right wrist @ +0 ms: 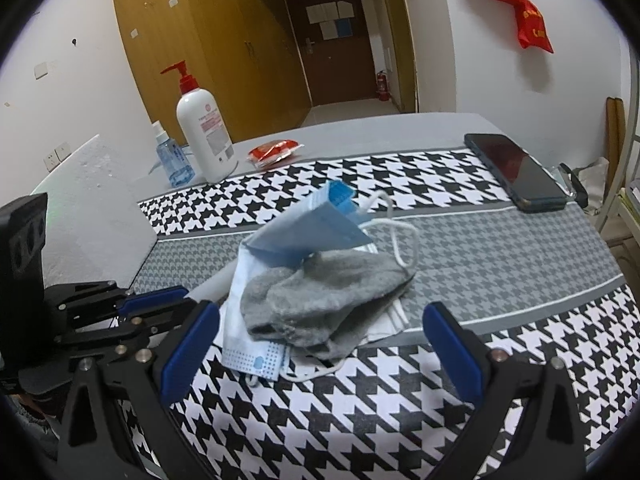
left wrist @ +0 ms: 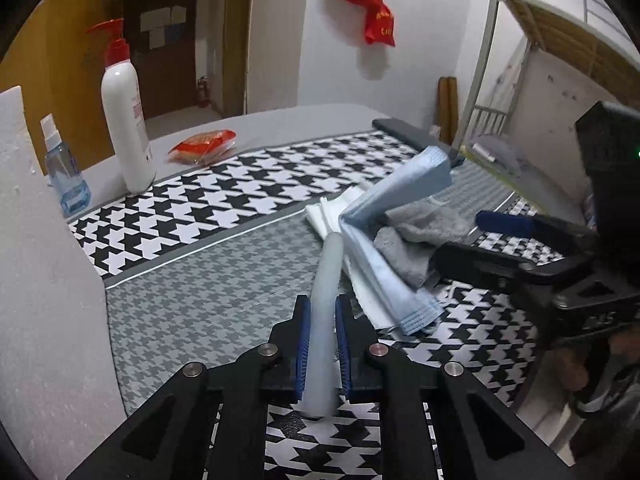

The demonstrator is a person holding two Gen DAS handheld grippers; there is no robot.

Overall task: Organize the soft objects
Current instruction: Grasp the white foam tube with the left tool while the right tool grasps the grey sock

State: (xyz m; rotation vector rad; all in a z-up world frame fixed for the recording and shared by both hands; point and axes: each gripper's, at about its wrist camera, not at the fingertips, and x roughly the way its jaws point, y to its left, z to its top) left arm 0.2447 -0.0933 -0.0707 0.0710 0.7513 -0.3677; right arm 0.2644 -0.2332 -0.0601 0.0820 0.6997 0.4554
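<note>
Between my left gripper's (left wrist: pixel 323 344) blue pads (left wrist: pixel 303 344) sits a pale soft tube (left wrist: pixel 325 320), squeezed tight. My right gripper (right wrist: pixel 320 350) is spread wide, with the gray sock (right wrist: pixel 320 300) and blue face masks (right wrist: pixel 308 232) lying just past its fingers on the checked cloth (right wrist: pixel 460 168). The pump bottle's (right wrist: pixel 204 136) pink label is too blurry to read.

Both wrist views look obliquely down, close; share mask pile (left wrist: pixel 384 240) (right wrist: pixel 304 240).

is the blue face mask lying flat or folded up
Folded up: one half of the blue mask stands off the cloth, creased over the grey sock.
</note>
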